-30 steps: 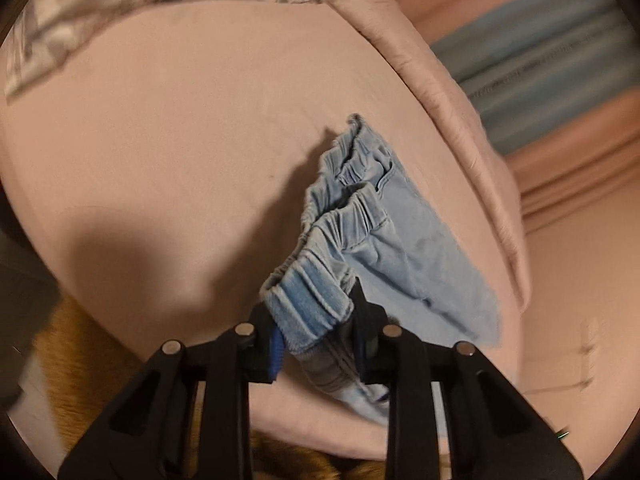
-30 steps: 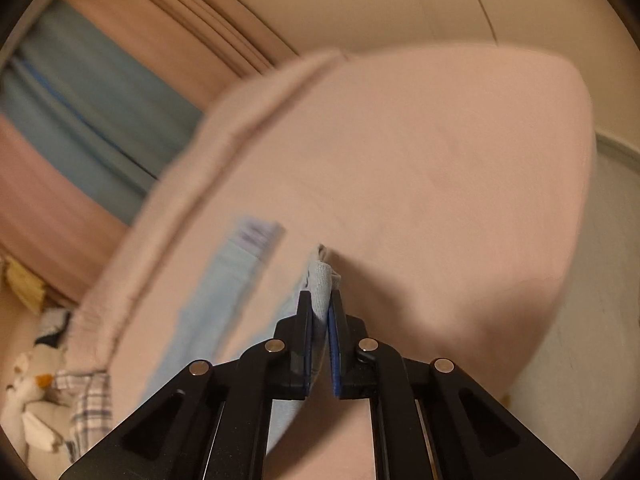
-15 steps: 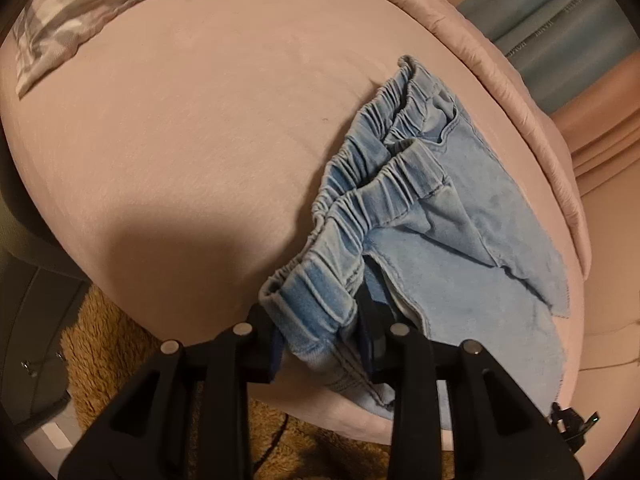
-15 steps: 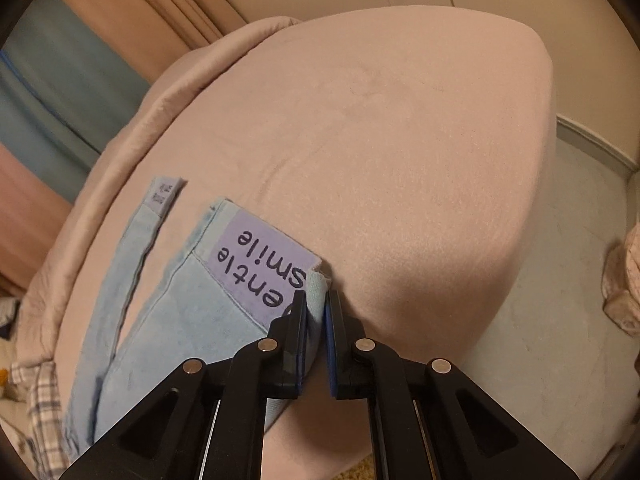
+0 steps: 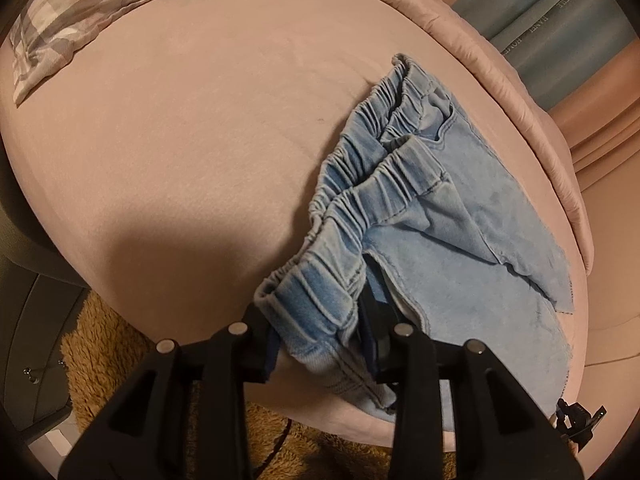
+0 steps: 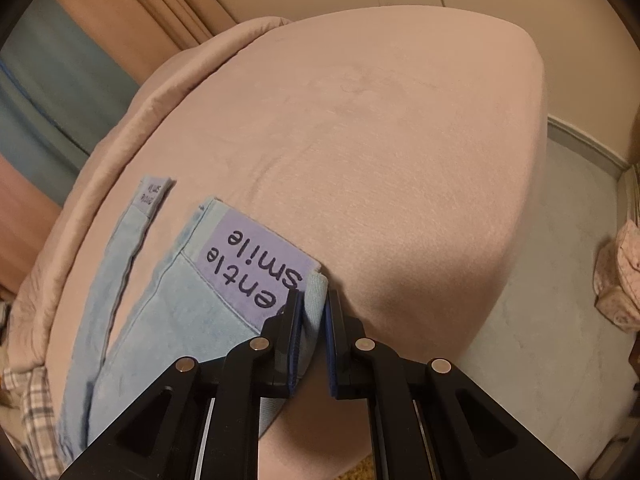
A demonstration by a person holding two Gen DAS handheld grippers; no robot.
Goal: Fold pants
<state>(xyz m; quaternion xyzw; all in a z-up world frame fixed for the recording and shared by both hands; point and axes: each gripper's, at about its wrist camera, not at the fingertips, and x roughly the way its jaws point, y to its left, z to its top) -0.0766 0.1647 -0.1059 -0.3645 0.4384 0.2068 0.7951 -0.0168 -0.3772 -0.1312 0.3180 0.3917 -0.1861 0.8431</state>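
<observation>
Light blue denim pants (image 5: 460,240) lie on a pink bed (image 5: 200,140). In the left wrist view the elastic waistband (image 5: 372,184) is bunched, and my left gripper (image 5: 316,320) is shut on its near corner at the bed's edge. In the right wrist view two pant legs (image 6: 160,304) lie flat on the bed (image 6: 400,140), each with a purple cuff label (image 6: 256,268). My right gripper (image 6: 314,308) is shut on the near leg's cuff corner, resting at the bed surface.
A plaid pillow (image 5: 100,4) lies at the bed's far end. A rolled pink blanket (image 5: 520,88) runs along the far side by the curtains (image 6: 60,100). A brown shaggy rug (image 5: 104,352) and grey floor (image 6: 560,300) lie below the bed edge.
Both grippers have lowered the pants onto the bed. The waistband and legs now lie spread flat instead of hanging. Both keep their grip.
</observation>
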